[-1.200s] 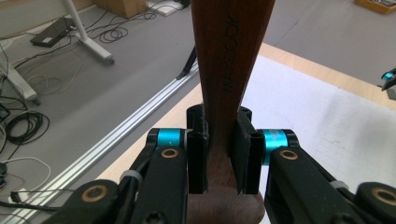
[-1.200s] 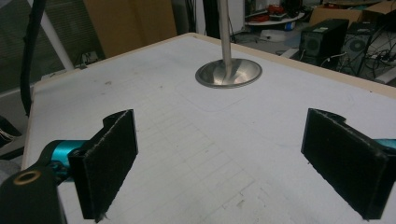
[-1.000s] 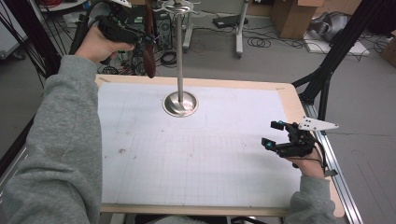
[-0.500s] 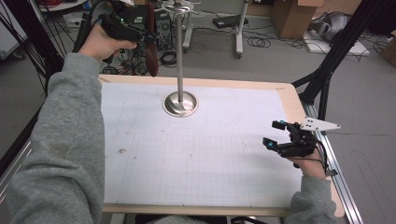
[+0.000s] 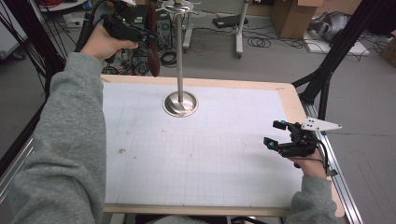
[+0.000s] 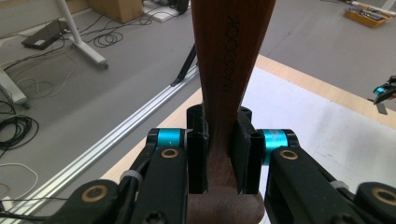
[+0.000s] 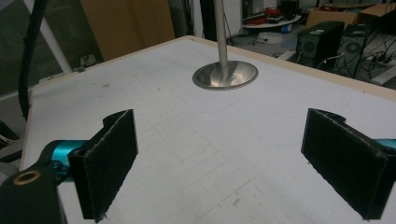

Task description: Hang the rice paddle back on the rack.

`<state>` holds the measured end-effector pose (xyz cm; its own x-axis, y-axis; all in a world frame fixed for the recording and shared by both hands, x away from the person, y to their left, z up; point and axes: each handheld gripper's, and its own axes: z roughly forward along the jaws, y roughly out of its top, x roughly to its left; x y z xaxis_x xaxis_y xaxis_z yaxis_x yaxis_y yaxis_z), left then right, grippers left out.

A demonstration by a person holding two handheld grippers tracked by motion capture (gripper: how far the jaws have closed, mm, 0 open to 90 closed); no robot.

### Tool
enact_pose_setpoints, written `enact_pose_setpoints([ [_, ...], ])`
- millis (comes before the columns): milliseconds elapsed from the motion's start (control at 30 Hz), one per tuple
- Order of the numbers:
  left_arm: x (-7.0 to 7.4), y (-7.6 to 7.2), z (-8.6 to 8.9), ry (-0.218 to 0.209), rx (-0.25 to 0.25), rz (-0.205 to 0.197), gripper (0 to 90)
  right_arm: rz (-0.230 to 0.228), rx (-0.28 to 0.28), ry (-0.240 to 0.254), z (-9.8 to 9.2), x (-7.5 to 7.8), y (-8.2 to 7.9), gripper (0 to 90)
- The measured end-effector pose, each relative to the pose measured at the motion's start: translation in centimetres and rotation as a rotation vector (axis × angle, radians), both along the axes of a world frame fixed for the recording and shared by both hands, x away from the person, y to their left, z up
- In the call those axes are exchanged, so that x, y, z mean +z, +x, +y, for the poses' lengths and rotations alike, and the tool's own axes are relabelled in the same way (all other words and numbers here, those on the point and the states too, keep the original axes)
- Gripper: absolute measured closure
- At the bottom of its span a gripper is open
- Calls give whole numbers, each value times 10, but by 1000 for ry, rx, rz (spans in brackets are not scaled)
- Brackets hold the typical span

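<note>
- Wooden utensil (image 5: 152, 44): dark brown, held in the air beyond the table's far-left corner, just left of the stand's pole (image 5: 179, 46) and near the hooks at its top (image 5: 176, 6); whether it touches the pole cannot be told.
- Long axis: close to upright in the high view, broad part hanging down. In the left gripper view the handle (image 6: 229, 60) runs straight up from between the jaws.
- Left gripper (image 6: 223, 161): pinching the utensil, pads pressed on both sides of the narrow neck above a rounded end. Seen raised in the high view (image 5: 140, 35).
- Right gripper (image 5: 275, 135): jaws spread wide, nothing between them, resting low near the table's right edge (image 5: 292, 100), well apart from the stand.
- Relation for the coming move, as a judgement: the hooks lie just right of and above the utensil, so the left hand alone is placed to hang it; the right points toward the stand's base (image 7: 225, 74) from afar.
- Writing: dark letters run lengthwise on the handle, seemingly ending in "COOK"; the rest is not legible. No other label can be read.
- Table: white gridded mat (image 5: 196, 154) in a pale wooden frame.
</note>
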<state>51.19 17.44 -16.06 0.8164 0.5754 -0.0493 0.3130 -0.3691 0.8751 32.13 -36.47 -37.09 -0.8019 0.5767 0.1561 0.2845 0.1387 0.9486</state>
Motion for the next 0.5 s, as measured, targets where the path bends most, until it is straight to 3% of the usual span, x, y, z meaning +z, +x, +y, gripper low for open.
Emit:
enact_pose_setpoints([
  [500, -1, 4, -9, -1, -5, 4, 774, -8, 2, -1, -1, 0, 0, 95],
])
